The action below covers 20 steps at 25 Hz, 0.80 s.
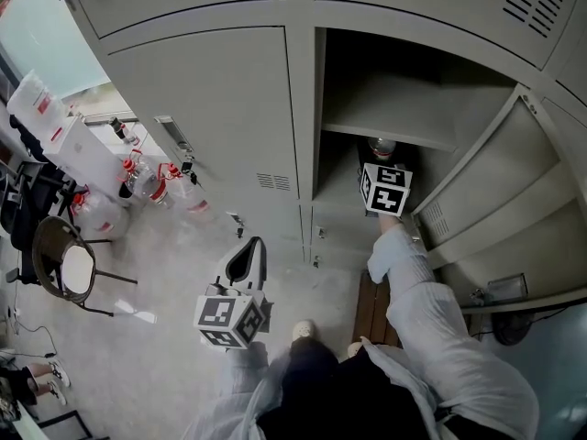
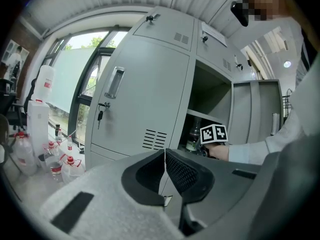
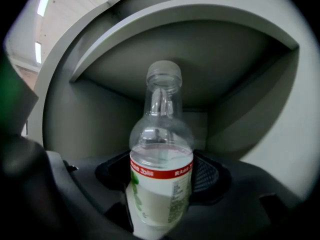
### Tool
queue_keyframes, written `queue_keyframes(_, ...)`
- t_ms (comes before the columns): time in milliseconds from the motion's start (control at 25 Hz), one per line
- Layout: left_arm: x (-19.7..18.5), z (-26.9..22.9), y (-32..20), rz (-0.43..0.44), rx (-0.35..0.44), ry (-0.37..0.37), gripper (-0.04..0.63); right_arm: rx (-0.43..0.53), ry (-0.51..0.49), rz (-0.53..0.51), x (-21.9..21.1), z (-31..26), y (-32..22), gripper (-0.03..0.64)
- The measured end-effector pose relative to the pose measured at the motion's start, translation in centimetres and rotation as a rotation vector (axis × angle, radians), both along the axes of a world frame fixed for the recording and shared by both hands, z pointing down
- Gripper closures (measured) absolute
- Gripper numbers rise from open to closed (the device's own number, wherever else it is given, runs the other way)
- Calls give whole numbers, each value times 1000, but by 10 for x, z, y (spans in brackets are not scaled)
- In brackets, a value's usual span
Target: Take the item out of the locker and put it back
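A clear plastic bottle (image 3: 161,174) with a white label and red band stands upright between the pads (image 3: 208,174) of my right gripper (image 3: 161,184), which is shut on its body. That gripper (image 1: 382,165) reaches into the open grey locker (image 1: 404,81), under its shelf (image 1: 390,134); only the bottle's top (image 1: 382,146) shows above the marker cube. In the left gripper view the bottle (image 2: 193,136) appears inside the locker opening. My left gripper (image 1: 246,260) hangs low in front of the closed door, its jaws (image 2: 164,160) shut together on nothing.
The locker's door (image 1: 500,186) swings open to the right. A closed locker door (image 1: 215,117) with a key in its handle (image 1: 183,149) is to the left. Several bottles (image 1: 151,183), white containers (image 1: 50,122) and a chair (image 1: 64,266) stand at the left.
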<state>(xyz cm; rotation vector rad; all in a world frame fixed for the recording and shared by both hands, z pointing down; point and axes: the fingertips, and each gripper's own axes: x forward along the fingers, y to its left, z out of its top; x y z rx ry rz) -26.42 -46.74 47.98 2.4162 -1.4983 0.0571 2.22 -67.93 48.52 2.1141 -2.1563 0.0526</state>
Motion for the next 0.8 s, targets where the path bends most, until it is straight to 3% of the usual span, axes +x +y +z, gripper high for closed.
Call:
queue_keyframes(360, 7, -5, 1, 33, 15, -14, 583, 21, -23, 63, 17, 1, 3, 303)
queue_keyframes(520, 2, -9, 0, 26, 26, -26, 583, -47, -36, 46, 15, 11, 1, 303)
queue_keyframes(720, 5, -9, 1, 59, 49, -44, 583, -55, -102, 31, 16, 16, 8, 159)
queue_keyframes(800, 6, -5, -1, 72, 58, -44, 583, -54, -106, 23, 12, 16, 14, 129)
